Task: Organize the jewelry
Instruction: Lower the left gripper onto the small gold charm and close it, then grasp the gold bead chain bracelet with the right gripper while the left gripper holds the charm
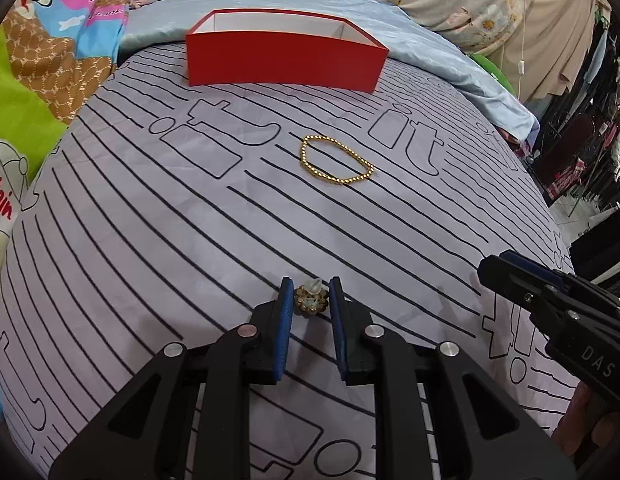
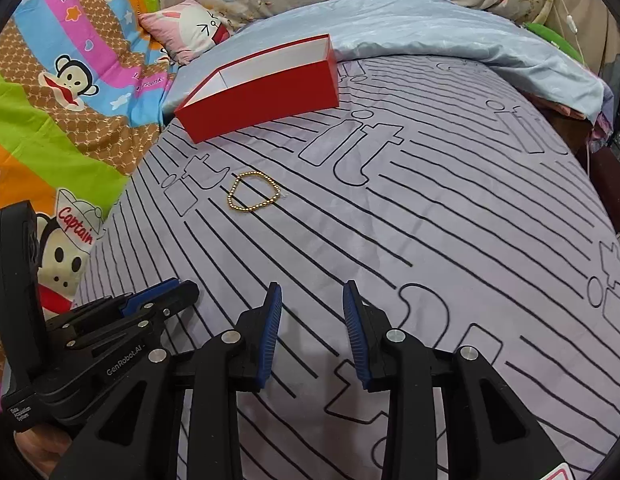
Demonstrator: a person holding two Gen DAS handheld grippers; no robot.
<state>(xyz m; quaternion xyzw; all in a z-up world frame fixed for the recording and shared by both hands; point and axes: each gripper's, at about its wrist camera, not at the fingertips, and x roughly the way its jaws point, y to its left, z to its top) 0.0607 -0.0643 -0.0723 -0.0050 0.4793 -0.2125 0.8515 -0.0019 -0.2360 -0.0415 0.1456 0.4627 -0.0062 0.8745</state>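
A small gold flower earring (image 1: 309,301) with a clear back lies on the striped grey sheet, between the tips of my left gripper (image 1: 310,294), which is open around it with gaps on both sides. A gold bead bracelet (image 1: 335,158) lies further ahead in the middle of the sheet; it also shows in the right wrist view (image 2: 254,196). An open red box (image 1: 284,56) with a white inside stands at the far end (image 2: 262,88). My right gripper (image 2: 312,300) is open and empty over the sheet, to the right of the left gripper.
A pale blue quilt (image 1: 450,60) lies bunched behind and right of the box. A colourful cartoon blanket (image 2: 50,100) and a pink pillow (image 2: 190,28) lie at the left. The bed edge drops off at the right, with clothes racks (image 1: 590,140) beyond.
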